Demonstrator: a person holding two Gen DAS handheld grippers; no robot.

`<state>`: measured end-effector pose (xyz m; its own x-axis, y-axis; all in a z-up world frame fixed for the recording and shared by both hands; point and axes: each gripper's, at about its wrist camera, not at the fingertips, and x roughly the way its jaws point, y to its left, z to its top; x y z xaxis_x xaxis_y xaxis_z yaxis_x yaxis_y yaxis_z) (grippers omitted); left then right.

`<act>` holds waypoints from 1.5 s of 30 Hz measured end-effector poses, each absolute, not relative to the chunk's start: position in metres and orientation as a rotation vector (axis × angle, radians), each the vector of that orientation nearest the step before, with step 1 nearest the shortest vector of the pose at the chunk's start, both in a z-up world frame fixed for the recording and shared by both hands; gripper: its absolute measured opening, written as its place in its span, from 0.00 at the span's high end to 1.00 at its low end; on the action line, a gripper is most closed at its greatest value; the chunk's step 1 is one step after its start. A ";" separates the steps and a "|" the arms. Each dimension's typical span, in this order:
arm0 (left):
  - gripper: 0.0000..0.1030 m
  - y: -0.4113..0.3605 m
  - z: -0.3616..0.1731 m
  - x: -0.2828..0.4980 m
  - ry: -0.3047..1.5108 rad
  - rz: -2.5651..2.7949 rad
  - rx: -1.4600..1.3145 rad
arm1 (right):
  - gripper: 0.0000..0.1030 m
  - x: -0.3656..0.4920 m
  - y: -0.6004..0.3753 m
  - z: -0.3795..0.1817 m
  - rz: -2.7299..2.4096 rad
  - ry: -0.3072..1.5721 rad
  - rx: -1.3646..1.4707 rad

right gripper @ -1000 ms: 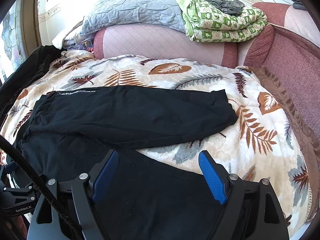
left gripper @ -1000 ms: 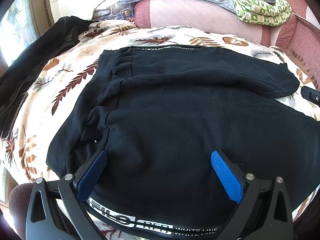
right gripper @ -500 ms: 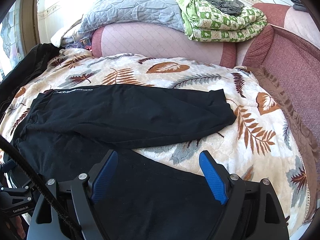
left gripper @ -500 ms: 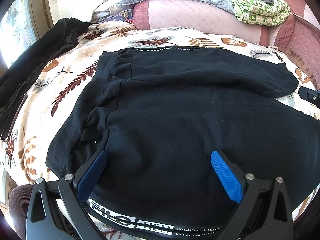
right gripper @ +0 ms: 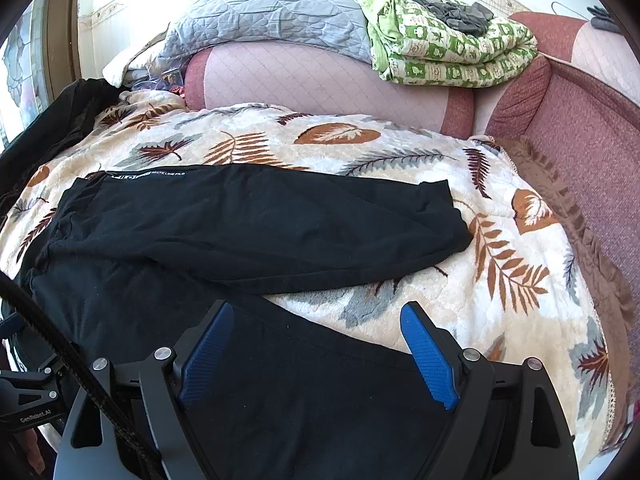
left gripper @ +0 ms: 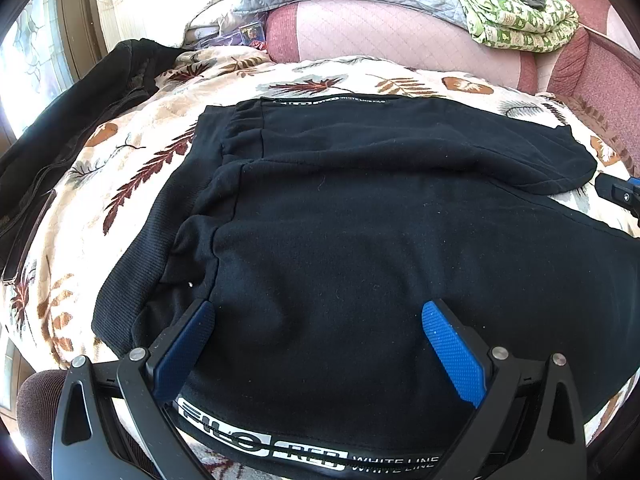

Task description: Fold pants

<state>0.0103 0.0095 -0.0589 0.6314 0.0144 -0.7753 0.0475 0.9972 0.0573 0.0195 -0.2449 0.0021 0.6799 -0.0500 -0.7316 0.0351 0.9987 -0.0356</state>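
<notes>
Black pants (left gripper: 360,216) lie spread flat on a leaf-print blanket (left gripper: 132,168), waistband to the left, two legs to the right. A white-lettered stripe (left gripper: 304,452) runs along the near edge. My left gripper (left gripper: 316,316) is open and empty, hovering over the near hip area. My right gripper (right gripper: 316,316) is open and empty, above the near leg (right gripper: 280,392). The far leg (right gripper: 260,224) lies across the blanket (right gripper: 520,300) beyond it.
A pink padded sofa back (right gripper: 320,80) carries a grey quilt (right gripper: 272,12) and a folded green patterned blanket (right gripper: 452,52). A black jacket (left gripper: 68,128) lies at the left edge. A maroon armrest (right gripper: 592,152) stands at the right.
Both views have shifted only slightly; the right gripper drifted a little. The pants have not moved and both grippers stay open.
</notes>
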 end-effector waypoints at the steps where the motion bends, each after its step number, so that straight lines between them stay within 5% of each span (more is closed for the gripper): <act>1: 0.00 0.009 -0.059 0.010 0.888 -0.019 0.074 | 0.13 0.019 -0.245 0.002 -0.051 0.818 -0.025; 28: 0.00 0.002 -0.049 0.021 0.942 0.004 0.147 | 0.12 0.023 -0.250 -0.003 -0.121 0.791 -0.069; 39: 0.00 0.017 0.019 0.036 0.866 -0.149 0.088 | 0.09 0.030 -0.289 -0.008 -0.244 0.680 0.076; 42: 0.06 0.018 0.028 0.062 0.870 -0.247 0.078 | 0.08 0.041 -0.302 -0.007 -0.133 0.735 0.158; 45: 0.26 0.015 0.030 0.101 0.892 -0.317 0.091 | 0.08 0.066 -0.320 0.003 -0.036 0.801 0.167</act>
